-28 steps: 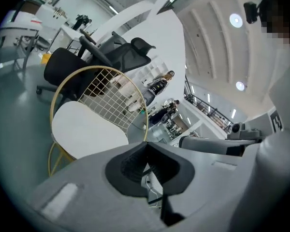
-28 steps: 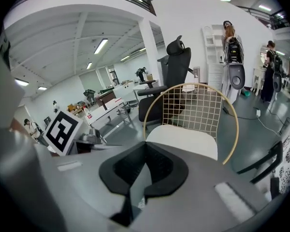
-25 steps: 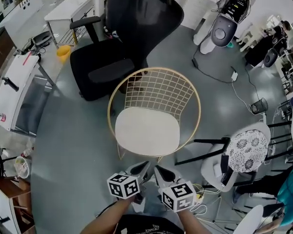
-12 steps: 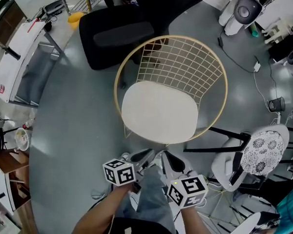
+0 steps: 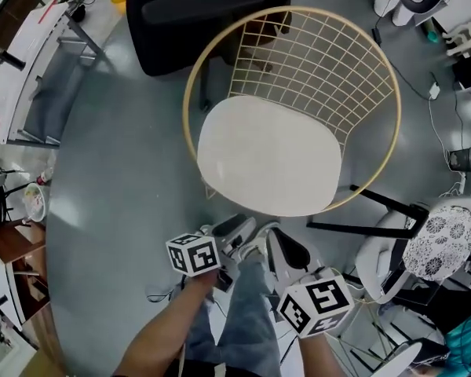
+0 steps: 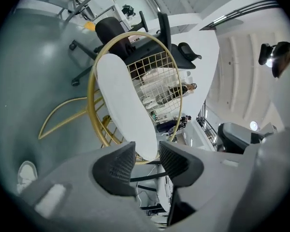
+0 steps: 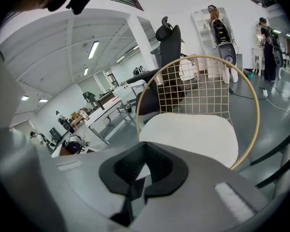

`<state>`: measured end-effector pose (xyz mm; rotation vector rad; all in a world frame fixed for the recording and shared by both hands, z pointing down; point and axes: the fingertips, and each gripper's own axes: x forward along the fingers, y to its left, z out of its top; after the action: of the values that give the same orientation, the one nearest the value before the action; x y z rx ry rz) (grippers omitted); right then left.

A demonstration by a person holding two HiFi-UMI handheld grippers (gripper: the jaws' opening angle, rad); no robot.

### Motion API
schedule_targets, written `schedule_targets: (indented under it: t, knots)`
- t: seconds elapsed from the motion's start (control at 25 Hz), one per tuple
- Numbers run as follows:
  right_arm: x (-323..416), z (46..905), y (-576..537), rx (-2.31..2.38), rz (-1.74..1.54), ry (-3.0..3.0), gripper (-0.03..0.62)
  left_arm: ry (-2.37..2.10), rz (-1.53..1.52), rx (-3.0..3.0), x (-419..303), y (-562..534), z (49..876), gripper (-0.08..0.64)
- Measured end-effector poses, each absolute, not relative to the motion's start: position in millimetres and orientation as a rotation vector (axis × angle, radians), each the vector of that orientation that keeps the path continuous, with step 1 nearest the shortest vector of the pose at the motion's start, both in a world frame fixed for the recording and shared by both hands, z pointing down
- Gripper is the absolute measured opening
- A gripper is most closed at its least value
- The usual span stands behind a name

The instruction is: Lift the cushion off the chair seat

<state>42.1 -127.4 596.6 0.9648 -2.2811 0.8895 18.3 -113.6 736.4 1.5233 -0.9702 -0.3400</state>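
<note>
The right tongs (image 7: 144,151) are seen pressed together, with nothing held. Ahead, a white cushion (image 7: 188,137) is laid on a gold wire chair (image 7: 203,88).

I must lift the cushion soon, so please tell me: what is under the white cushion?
The white cushion lies in the gold wire chair. In the left gripper view, gold legs show below it. What is directly beneath it, on the seat, is covered.
</note>
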Motion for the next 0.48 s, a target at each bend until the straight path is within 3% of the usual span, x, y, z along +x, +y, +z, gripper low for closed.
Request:
schedule_targets:
  t: [0.28, 0.48]
  knots:
    - [45.6, 607.3, -128.7, 0.956, 0.947, -2.287, -0.002, -0.977, -0.379, 1.459, 14.1, -120.7, 768.0, 0.239]
    - [45.4, 612.9, -128.2, 0.927, 0.957, -2.276, -0.002, -0.976, -0.426, 1.429, 14.3, -131.3, 776.2, 0.259]
